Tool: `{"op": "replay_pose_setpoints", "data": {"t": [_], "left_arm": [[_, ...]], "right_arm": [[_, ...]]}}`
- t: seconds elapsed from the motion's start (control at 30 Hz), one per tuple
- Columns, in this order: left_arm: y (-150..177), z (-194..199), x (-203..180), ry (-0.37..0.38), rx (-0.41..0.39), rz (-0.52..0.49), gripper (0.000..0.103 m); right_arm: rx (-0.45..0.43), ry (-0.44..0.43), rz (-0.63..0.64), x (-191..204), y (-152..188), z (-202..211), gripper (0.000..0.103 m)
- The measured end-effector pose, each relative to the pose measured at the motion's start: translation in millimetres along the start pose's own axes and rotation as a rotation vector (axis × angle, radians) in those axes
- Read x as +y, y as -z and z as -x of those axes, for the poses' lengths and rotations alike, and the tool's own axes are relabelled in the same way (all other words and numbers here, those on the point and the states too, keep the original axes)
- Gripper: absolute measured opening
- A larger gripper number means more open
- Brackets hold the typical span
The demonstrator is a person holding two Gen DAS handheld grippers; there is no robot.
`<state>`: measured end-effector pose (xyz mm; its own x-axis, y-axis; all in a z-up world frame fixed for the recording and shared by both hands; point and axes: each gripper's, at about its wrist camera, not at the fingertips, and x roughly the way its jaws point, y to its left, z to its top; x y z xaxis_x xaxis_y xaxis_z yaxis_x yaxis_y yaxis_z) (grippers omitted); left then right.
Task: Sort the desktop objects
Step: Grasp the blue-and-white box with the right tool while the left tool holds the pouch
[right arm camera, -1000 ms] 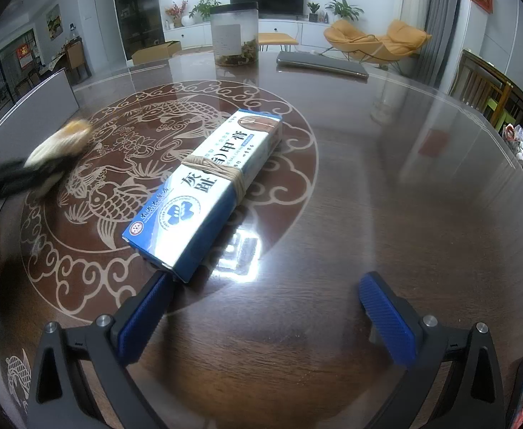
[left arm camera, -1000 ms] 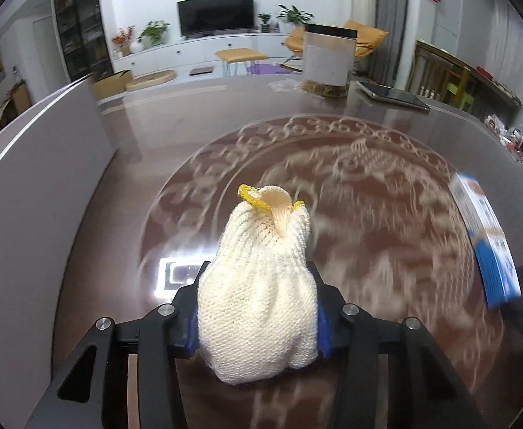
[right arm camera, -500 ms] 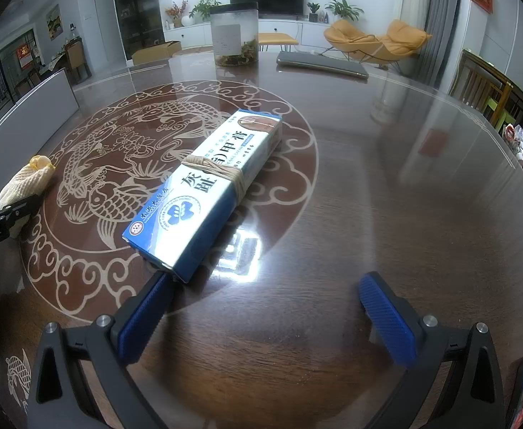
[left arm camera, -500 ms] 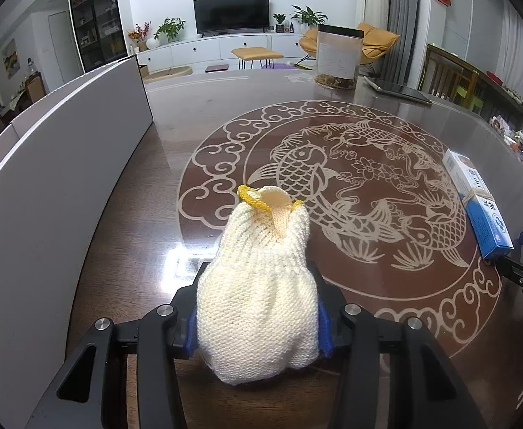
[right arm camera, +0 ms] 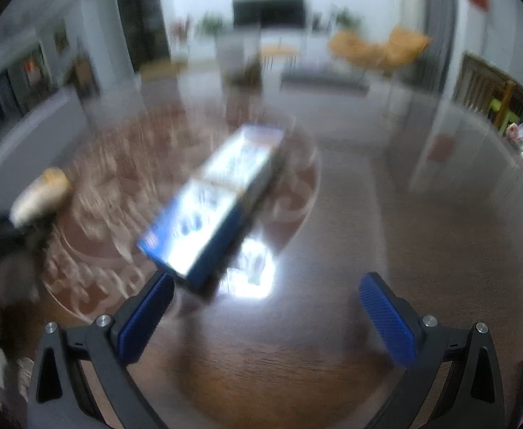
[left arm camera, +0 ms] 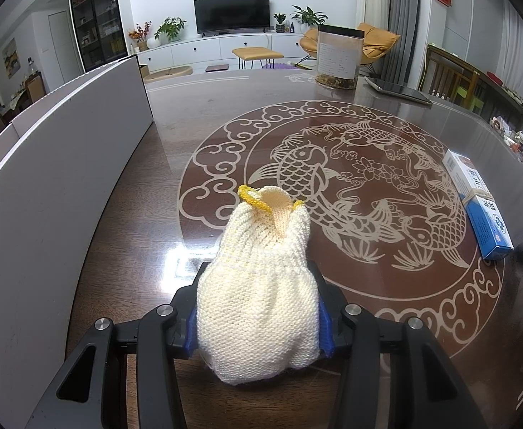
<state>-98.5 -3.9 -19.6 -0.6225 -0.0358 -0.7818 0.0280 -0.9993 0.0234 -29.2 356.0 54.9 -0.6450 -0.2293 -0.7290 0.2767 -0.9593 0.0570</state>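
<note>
- Knit glove (left arm camera: 258,296), cream with a yellow-edged cuff, sits bunched between the blue pads (left arm camera: 324,329) of the left claw (left arm camera: 258,325), which grips it on both sides above the tabletop (left arm camera: 175,164).
- Compared with a second ago, the left wrist view has gone from smeared to sharp: the fish-and-cloud inlay (left arm camera: 336,193) now reads crisply, and it has swung toward the right of that view, while the grey panel (left arm camera: 54,164) along the left takes up more of it.
- The glove's place in the left claw looks the same as before, cuff pointing away from the camera.
- The right wrist view has changed the other way, from sharp to blurred.
- The blue and white box (right arm camera: 213,211) lies flat on the tabletop, its near corner just beside the left pad (right arm camera: 147,318) of the right claw (right arm camera: 265,318), much as it did earlier.
- The right claw stands wide apart, with bare tabletop between its pads.
- In the left view the same box lies at the inlay's right edge, a band around its middle.
- Farther back on the tabletop stand a clear jar (left arm camera: 338,57) and a flat dark tablet (left arm camera: 399,90).
</note>
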Motion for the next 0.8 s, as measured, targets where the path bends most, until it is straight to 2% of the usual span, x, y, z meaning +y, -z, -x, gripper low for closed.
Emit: {"op": "replay_pose_setpoints", "data": {"t": [0.03, 0.07, 0.13, 0.23, 0.43, 0.53, 0.63, 0.7, 0.77, 0.8], "left_arm": [[0, 0, 1, 0.001, 0.0, 0.0, 0.051], [0, 0, 1, 0.001, 0.0, 0.0, 0.051], [0, 0, 1, 0.002, 0.0, 0.001, 0.051], [-1, 0, 1, 0.001, 0.0, 0.001, 0.051], [-1, 0, 1, 0.001, 0.0, 0.002, 0.051], [-1, 0, 1, 0.001, 0.0, 0.002, 0.051], [-1, 0, 1, 0.001, 0.0, 0.002, 0.051], [-1, 0, 1, 0.001, 0.0, 0.002, 0.051], [-1, 0, 1, 0.001, 0.0, 0.002, 0.051], [-1, 0, 1, 0.001, 0.0, 0.002, 0.051]], "right_arm": [[-0.093, -0.003, -0.043, -4, 4, 19, 0.103], [-0.116, -0.026, -0.073, -5, 6, 26, 0.103], [-0.067, -0.078, -0.116, 1, 3, 19, 0.103], [0.03, -0.106, -0.127, 20, -11, -7, 0.103], [0.157, 0.001, 0.003, 57, -46, -67, 0.103], [0.194, 0.054, 0.014, 57, -55, -82, 0.103], [0.216, 0.047, -0.015, 49, -61, -86, 0.103], [0.229, 0.042, -0.02, 48, -65, -87, 0.099], [0.233, 0.047, 0.009, 51, -67, -85, 0.084], [0.237, 0.047, 0.035, 52, -67, -84, 0.081]]}}
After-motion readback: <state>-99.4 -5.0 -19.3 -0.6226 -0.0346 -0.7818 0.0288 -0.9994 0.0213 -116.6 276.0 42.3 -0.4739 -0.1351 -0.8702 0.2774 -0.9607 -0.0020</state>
